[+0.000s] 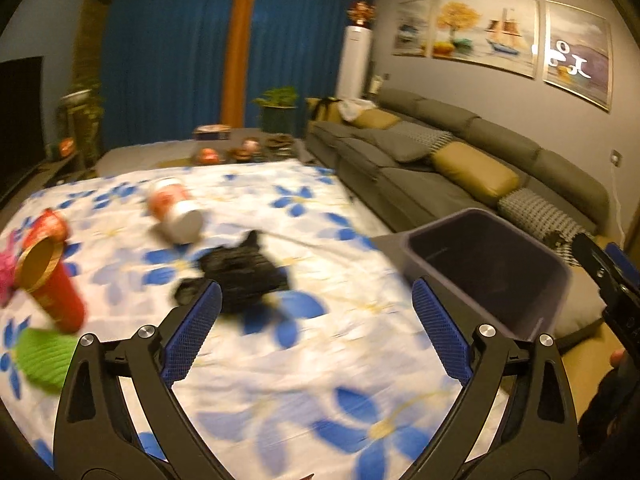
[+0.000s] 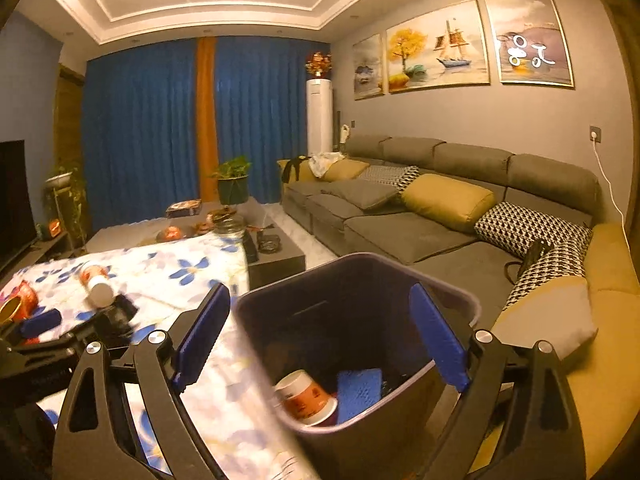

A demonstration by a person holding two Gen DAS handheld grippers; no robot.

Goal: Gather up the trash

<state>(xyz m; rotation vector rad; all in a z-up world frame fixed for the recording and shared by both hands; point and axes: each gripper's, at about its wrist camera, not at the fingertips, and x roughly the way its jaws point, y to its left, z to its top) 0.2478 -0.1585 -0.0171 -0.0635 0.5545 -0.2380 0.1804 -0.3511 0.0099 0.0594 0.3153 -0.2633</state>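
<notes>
floral cotton cloth (image 1: 320, 380) w/ blue flowers covers the table; on it you have left abt four pieces of trash: red cardboard tube (image 1: 50, 280), lying paper cup (image 1: 176, 212), crumpled black wrapper (image 1: 244, 276), green scrap (image 1: 44, 354). grey plastic bin (image 2: 460, 304), smooth and square, stands beside the table edge and already holds a paper cup (image 2: 306, 398) and a blue piece (image 2: 358, 394). so task is approx. one third done. left gripper (image 1: 318, 324) and right gripper (image 2: 322, 336) both have fingers apart, nothing between.

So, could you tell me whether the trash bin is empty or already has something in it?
Not empty: the right wrist view looks into the trash bin, showing a paper cup and a blue item at the bottom.
</notes>
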